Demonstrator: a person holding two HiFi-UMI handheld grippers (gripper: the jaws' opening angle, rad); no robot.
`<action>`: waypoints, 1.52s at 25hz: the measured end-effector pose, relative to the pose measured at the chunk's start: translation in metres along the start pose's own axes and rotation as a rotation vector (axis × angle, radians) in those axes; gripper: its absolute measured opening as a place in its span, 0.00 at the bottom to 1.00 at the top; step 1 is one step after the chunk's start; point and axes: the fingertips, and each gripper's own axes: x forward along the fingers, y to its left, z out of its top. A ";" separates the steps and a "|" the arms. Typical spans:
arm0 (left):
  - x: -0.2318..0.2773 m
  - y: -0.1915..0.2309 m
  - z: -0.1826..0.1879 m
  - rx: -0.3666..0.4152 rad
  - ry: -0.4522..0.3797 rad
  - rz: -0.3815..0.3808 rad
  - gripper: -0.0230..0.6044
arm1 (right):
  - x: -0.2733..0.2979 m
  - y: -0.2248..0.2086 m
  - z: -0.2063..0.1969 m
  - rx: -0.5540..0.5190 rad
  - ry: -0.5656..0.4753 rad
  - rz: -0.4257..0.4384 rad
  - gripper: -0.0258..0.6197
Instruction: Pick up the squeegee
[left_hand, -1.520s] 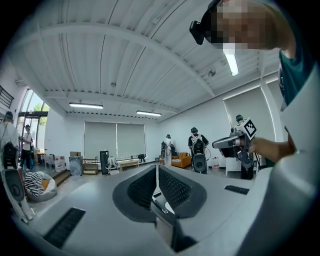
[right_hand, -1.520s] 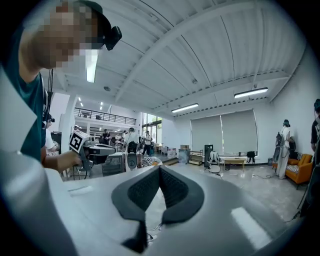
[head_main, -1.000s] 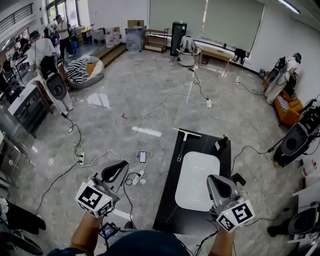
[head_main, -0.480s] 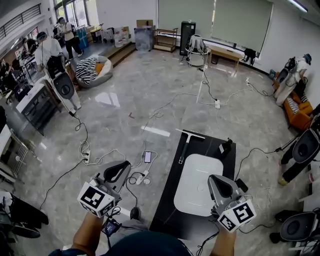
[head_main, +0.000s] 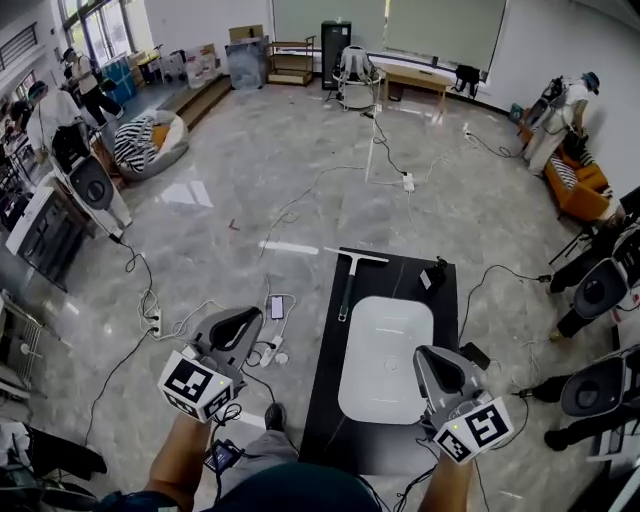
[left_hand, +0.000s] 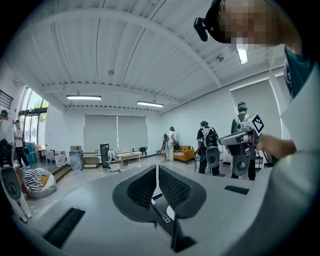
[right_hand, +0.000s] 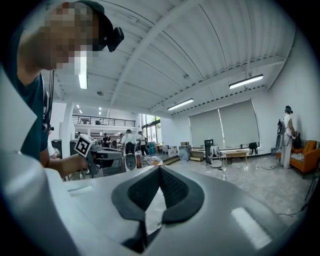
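The left tongs (head_main: 243, 322) and right tongs (head_main: 436, 358), both clenched empty, sit at lower frame, presumably pre-approach, with the squeegee (head_main: 347, 285) (upper table (head_main: 328, 400) end) ungrasped.

Squeegee (head_main: 347, 288) on mat (head_main: 325, 405), behind tray (head_main: 385, 350), phone (head_main: 277, 307) left of mat

You stand on polished grey stone floor (head_main: 250, 160), cables (head_main: 148, 300) trailing across it. Blinds (head_main: 440, 25) drawn on the far wall. Striped beanbag (head_main: 135, 142) left, orange sofa (head_main: 575, 185) right. Ceiling strip lights (left_hand: 83, 97) lit.
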 end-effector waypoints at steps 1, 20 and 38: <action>0.006 -0.001 -0.001 -0.003 0.002 -0.012 0.07 | -0.003 -0.001 -0.002 0.004 0.006 -0.013 0.05; 0.065 -0.007 -0.051 -0.088 0.126 -0.105 0.07 | -0.043 0.024 -0.009 0.069 0.074 -0.145 0.05; 0.218 0.010 -0.161 -0.124 0.245 -0.133 0.07 | -0.001 -0.057 -0.085 0.145 0.115 -0.185 0.05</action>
